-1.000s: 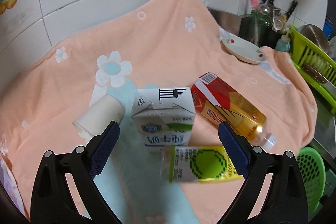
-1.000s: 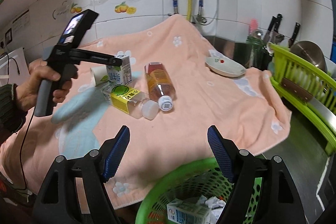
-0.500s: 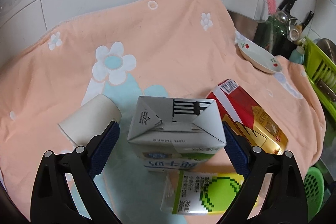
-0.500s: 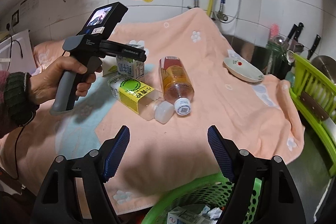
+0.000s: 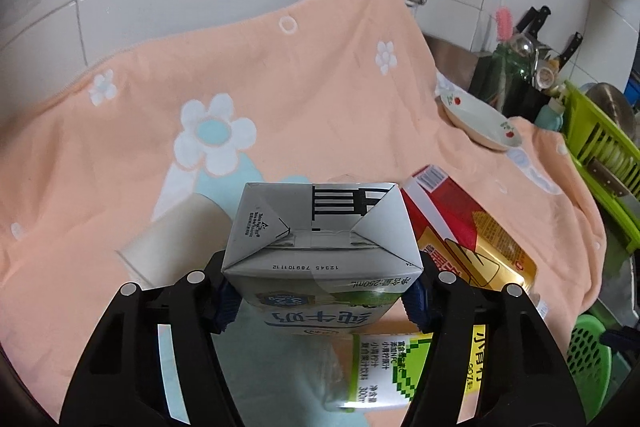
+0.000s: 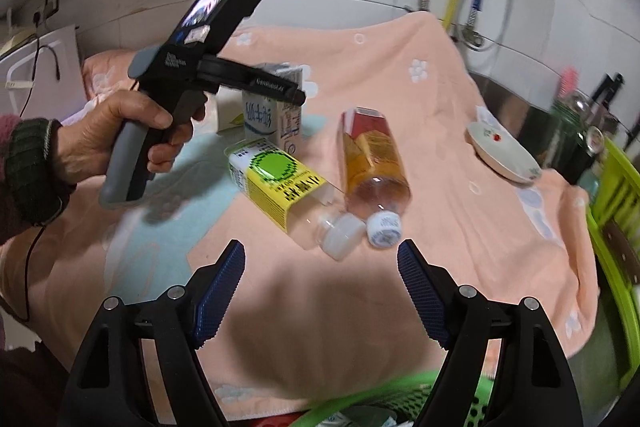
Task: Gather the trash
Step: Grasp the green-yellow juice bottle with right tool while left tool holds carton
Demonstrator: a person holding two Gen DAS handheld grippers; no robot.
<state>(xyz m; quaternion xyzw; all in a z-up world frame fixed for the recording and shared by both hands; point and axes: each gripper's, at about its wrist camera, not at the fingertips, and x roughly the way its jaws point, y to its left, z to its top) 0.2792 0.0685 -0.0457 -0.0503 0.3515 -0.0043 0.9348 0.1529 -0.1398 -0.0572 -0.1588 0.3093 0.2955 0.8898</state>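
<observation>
Milk carton [image 5: 320, 247] stands upright on the peach flowered towel [image 5: 280, 75] covering the table, approx. centre of the trash cluster. I have the left claw [image 5: 320, 301] straddling it: jaws closing, blue pads at both side walls of the carton; contact looks made on both sides, so I read this as grasping the carton. In the right wrist view the same carton [image 6: 272, 111] sits under the nose of the left claw, which the person's hand [image 6: 120, 135] holds by the grey handle.

Adjacent items, working outward:
- Paper cup [image 5: 172, 239], lying on its side, just left of the carton.
- Yellow-label bottle [image 6: 280, 183], lying flat in front of the carton, white cap toward the right claw.
- Amber bottle w/ red label [image 6: 372, 155], lying flat to the right of the carton, cap end beside the yellow bottle's cap.
- White dish w/ cherry print [image 6: 504, 155], well apart, toward the towel's far right side.
- Green dish rack [image 5: 600, 151] past the right edge of the towel.

Right claw [image 6: 320, 287]: released, jaws wide, nothing between them. I have it hovering over bare towel, short of the two bottle caps. Green basket [image 6: 384, 399] rim shows below it at frame bottom; contents blurred, can't ID.
</observation>
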